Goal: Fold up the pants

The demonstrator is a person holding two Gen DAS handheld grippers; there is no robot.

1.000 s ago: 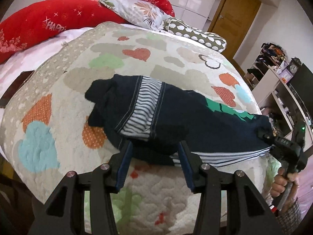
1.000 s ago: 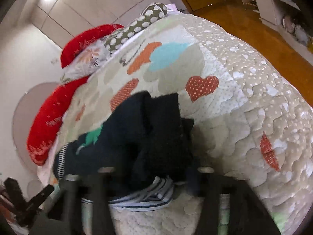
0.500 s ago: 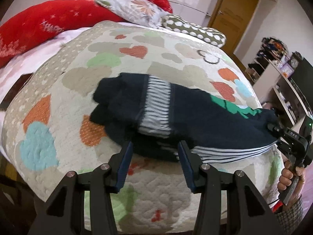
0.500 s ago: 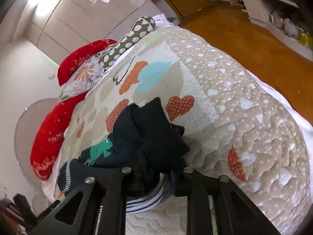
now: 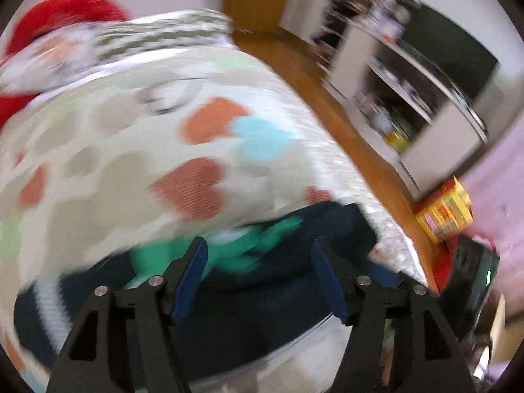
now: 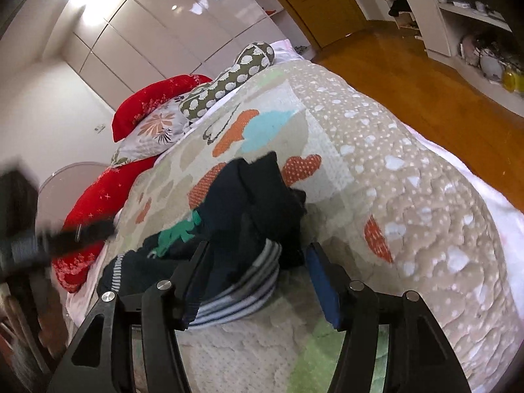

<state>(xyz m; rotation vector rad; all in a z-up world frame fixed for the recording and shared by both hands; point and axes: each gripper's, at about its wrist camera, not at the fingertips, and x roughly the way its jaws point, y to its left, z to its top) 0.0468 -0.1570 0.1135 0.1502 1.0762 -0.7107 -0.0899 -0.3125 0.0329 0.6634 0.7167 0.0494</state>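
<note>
Right wrist view: we are holding the right claw (image 6: pixel 253 273) open around the striped cuff of the dark navy knit pants (image 6: pixel 249 203), bunched at lower centre on the heart-patterned quilted bed (image 6: pixel 409 196). Left claw (image 5: pixel 258 270) is hovering open above them. Next we judge regripping and flattening.

One pants (image 6: pixel 249 216), two red pillows (image 6: pixel 154 101), one polka-dot bolster (image 6: pixel 229 78), one floral pillow (image 6: pixel 154 127), one quilt (image 6: pixel 409 196)

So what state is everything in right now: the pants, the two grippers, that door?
Navy pants: bunched in a heap on the quilt, not neatly folded.
Left gripper: open, over the pants, gripping nothing.
Right gripper: open, jaws either side of the striped cuff.
Wooden door: shut.
</note>
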